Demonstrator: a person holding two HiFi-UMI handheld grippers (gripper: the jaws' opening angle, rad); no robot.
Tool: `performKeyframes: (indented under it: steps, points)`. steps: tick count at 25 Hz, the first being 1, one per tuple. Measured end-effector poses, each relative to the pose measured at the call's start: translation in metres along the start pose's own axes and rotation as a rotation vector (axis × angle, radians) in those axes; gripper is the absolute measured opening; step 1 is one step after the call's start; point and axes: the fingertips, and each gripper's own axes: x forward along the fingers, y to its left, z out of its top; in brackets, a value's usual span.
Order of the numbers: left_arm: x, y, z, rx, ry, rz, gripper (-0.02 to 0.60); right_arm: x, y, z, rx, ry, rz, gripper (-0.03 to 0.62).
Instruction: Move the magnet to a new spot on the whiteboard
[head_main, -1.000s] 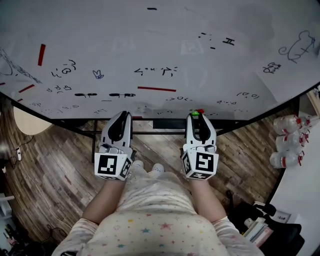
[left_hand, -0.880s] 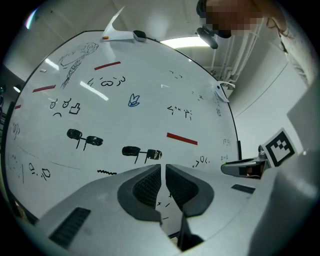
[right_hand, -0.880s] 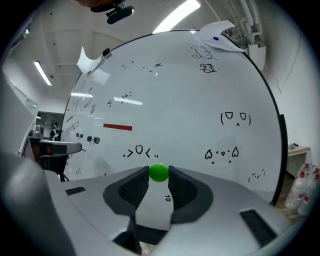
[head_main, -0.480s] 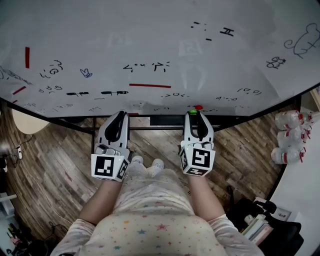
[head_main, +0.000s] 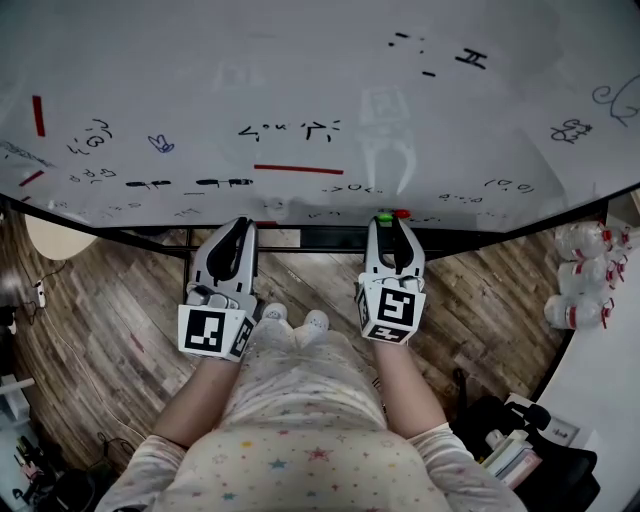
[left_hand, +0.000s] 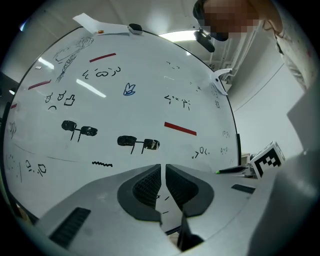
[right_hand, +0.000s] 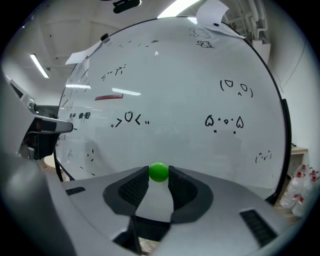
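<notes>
Clamped on the green magnet (right_hand: 159, 172), the right hand-held gripper (head_main: 392, 224) has come closer to the whiteboard (head_main: 300, 100), so placing probably follows.

Right tool (head_main: 386, 224) with green magnet (right_hand: 159, 172), slightly nearer the whiteboard (head_main: 300, 80).

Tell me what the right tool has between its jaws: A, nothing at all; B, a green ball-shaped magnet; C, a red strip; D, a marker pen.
B: in the right gripper view, the right tool has its jaws closed on a small green magnet, in front of the whiteboard.
</notes>
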Motion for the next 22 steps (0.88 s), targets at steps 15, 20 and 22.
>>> performKeyframes:
  steps: [15,20,22]
  points:
    - [0.001,0.0,-0.005,0.004,0.017,0.013,0.037,0.011,0.001,-0.019,-0.013,0.029,-0.006,0.123]
    - [0.001,0.0,-0.005,0.007,0.019,0.014,0.037,0.013,0.0,-0.02,-0.018,0.03,-0.01,0.123]
    - [0.001,0.0,-0.005,0.009,0.018,0.014,0.037,0.014,0.0,-0.02,-0.019,0.03,-0.01,0.123]
